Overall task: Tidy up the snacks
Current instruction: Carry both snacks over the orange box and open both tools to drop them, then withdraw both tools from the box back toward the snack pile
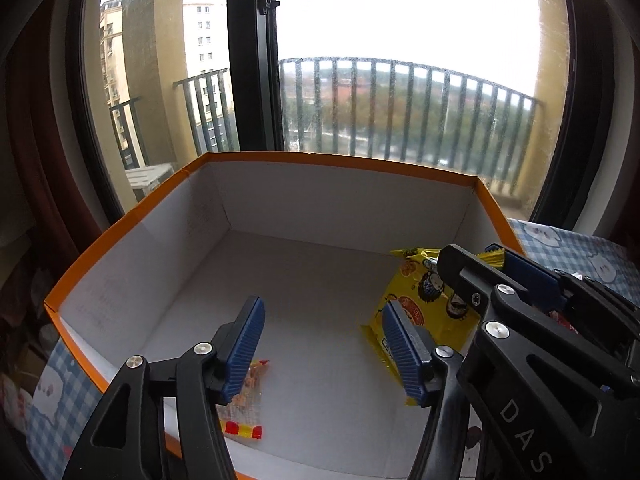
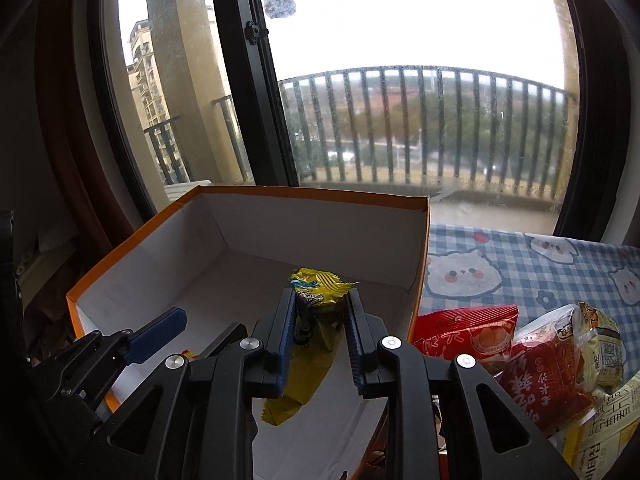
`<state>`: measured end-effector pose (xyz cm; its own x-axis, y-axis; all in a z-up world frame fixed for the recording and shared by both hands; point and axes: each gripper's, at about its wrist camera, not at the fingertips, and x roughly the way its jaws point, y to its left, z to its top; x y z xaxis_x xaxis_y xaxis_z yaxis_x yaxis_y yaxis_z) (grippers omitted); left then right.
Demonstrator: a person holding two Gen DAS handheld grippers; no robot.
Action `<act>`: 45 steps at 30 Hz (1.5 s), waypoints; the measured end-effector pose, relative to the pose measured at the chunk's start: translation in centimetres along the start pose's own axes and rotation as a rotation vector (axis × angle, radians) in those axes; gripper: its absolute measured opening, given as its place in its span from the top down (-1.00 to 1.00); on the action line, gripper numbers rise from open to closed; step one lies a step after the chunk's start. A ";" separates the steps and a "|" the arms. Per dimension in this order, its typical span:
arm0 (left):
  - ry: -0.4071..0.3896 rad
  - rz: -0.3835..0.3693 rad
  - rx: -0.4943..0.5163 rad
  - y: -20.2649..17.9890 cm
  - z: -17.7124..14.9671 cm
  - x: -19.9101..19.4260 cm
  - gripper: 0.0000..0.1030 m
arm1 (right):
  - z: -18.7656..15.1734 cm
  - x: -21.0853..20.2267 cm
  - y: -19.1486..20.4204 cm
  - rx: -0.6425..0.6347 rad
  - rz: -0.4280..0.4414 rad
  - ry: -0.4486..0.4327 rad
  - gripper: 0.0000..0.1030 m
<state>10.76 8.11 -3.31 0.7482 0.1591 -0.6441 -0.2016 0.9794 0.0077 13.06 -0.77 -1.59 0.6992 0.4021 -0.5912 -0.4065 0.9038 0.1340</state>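
An orange cardboard box [image 1: 340, 159] [image 2: 304, 191] with a white inside stands open on the table. A yellow snack packet [image 1: 424, 300] [image 2: 316, 284] leans inside it at the right, its lower end on the box floor. My right gripper [image 2: 322, 296] [image 1: 486, 258] reaches into the box, and the packet's crumpled top fills the narrow gap between its pads. My left gripper [image 1: 323, 306] [image 2: 204, 324] hangs open over the box floor with nothing between its fingers. A small clear packet of orange snacks [image 1: 246, 400] lies flat on the floor under its left finger.
Right of the box, a heap of snacks lies on the blue checked tablecloth [image 2: 520, 264]: a red packet [image 2: 468, 328], a second red one [image 2: 536, 376] and pale packets [image 2: 600, 344]. A large window with a balcony railing lies behind the box.
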 end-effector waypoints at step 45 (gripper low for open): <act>-0.129 -0.216 0.053 -7.1 -4.5 -12.8 -0.99 | -3.5 -16.1 -4.4 -0.017 -0.144 -0.099 -0.81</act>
<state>-0.24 -1.43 1.48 0.8457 -0.0432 -0.5320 0.0024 0.9970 -0.0771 1.55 -11.68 4.53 0.8049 0.2822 -0.5220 -0.3076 0.9507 0.0395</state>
